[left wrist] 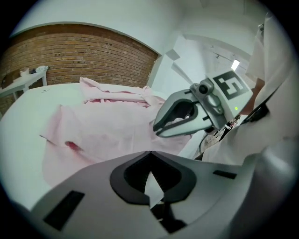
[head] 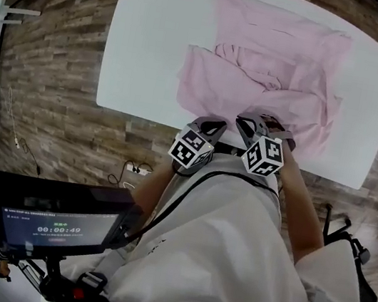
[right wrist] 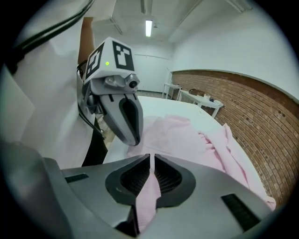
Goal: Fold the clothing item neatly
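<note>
Status: pink garment (head: 278, 54) is spread, rumpled, over the right-of-centre part of the white table (head: 156, 47). One folded-over flap lies on its lower left, and bunched creases run through the middle. Its near hem reaches the table's bottom edge in the head view.

Both grippers sit side by side at that near edge, bottom centre of the frame, just apart, both angled down toward the table.

Right gripper (right wrist: 152, 156): jaws pinched together on the garment. A strip of pink fabric runs through the slit between the pads and down behind them (clear in its own view). The rest of the garment fans out ahead of it toward the upper right of that frame.

Left gripper (left wrist: 149, 153): jaws closed, tips meeting. A pale whitish sliver shows in the hollow behind the tips; can't tell whether it's fabric or something behind it. No pink is visible in the gap. The garment lies ahead of it, filling the centre left of its frame, with the right gripper in at the right.

Other: brick-pattern floor (head: 52, 65) surrounds the table, and there's a screen with a timer (head: 53, 220) at lower left of the head view. The person's white top (head: 227, 262) fills the bottom centre.
</note>
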The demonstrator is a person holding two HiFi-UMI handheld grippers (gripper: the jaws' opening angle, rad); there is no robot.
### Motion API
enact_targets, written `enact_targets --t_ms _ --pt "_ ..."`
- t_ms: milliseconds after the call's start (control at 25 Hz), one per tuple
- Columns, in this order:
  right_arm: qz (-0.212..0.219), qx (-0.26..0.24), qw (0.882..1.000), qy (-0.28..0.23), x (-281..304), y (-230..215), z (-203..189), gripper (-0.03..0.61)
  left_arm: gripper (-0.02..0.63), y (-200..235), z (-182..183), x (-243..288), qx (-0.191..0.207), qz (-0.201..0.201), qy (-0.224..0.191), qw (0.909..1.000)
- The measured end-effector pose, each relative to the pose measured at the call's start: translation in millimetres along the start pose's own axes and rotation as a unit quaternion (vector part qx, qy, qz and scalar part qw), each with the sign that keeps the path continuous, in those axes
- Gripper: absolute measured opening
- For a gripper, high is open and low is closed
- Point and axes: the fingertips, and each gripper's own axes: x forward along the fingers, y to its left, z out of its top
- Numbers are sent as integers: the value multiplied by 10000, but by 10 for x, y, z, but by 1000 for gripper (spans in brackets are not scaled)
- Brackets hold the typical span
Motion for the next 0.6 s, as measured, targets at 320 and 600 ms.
enact_targets --t_ms 320,600 --pt "-6 171 9997 200 167 325 -64 72 5 247 -212 -89 66 231 95 9997" --pt "-4 625 9979 140 428 354 157 110 5 553 -474 -61 17 102 483 9988"
